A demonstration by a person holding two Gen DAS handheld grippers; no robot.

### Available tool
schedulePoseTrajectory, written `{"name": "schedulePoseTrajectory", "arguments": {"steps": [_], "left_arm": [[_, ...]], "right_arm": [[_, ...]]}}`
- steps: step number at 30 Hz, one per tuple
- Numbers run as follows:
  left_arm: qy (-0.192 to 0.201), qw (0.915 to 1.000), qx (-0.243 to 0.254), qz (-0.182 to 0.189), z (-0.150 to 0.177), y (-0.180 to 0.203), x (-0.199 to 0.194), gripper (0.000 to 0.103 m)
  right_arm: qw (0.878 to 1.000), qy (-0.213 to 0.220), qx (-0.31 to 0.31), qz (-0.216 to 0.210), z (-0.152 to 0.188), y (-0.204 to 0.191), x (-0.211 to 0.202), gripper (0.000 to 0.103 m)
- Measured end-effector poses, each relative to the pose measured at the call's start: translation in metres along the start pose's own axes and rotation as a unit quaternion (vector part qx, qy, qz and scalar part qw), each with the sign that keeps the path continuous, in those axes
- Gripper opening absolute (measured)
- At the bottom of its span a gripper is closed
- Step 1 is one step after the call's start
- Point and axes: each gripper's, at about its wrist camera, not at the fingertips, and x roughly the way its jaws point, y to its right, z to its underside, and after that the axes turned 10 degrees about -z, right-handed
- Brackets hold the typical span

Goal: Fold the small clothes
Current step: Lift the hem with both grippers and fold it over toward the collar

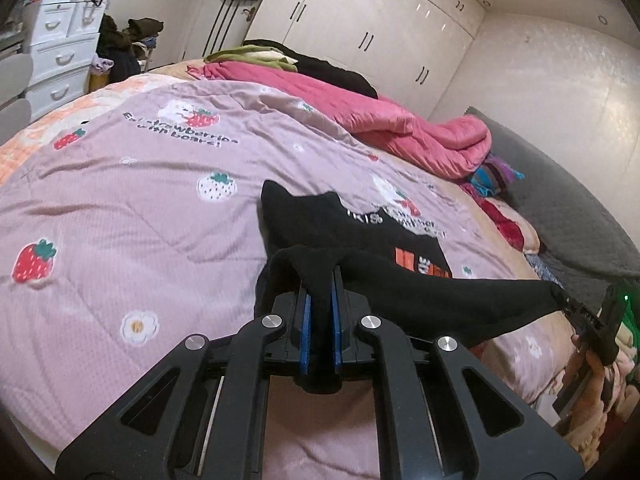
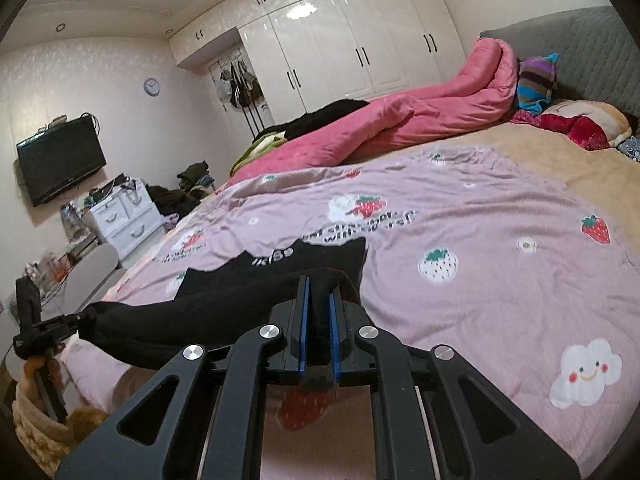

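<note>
A small black garment (image 1: 360,240) with white lettering and an orange patch lies partly on the pink strawberry quilt (image 1: 140,220). My left gripper (image 1: 319,300) is shut on one end of its black hem. The hem stretches taut to the right, where my right gripper (image 1: 564,298) pinches the other end. In the right wrist view my right gripper (image 2: 319,300) is shut on the black fabric (image 2: 192,316), which runs left to the left gripper (image 2: 78,318). The rest of the garment (image 2: 304,258) drapes on the quilt (image 2: 480,240) beyond. A person's hand (image 2: 40,364) holds the left tool.
A rumpled pink duvet (image 1: 360,112) and dark clothes lie along the far side of the bed. A grey headboard (image 2: 580,52), striped cushion (image 2: 534,80) and red pillow sit at the head. White wardrobes (image 2: 360,40), a drawer unit (image 2: 124,216) and wall television (image 2: 60,160) surround it.
</note>
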Motion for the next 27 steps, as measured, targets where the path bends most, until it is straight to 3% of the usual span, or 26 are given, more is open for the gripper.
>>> {"name": "schedulePoseTrajectory", "arguments": {"steps": [9, 27], "left_arm": [[0.021, 0.9996, -0.008, -0.018, -0.026, 0.0, 0.024, 0.002], [0.002, 0.9985, 0.003, -0.055, -0.064, 0.001, 0.098, 0.002]], "right_arm": [[1.0, 0.027, 0.007, 0.002, -0.023, 0.008, 0.034, 0.008], [0.998, -0.007, 0.053, 0.03, -0.05, 0.058, 0.13, 0.008]]}}
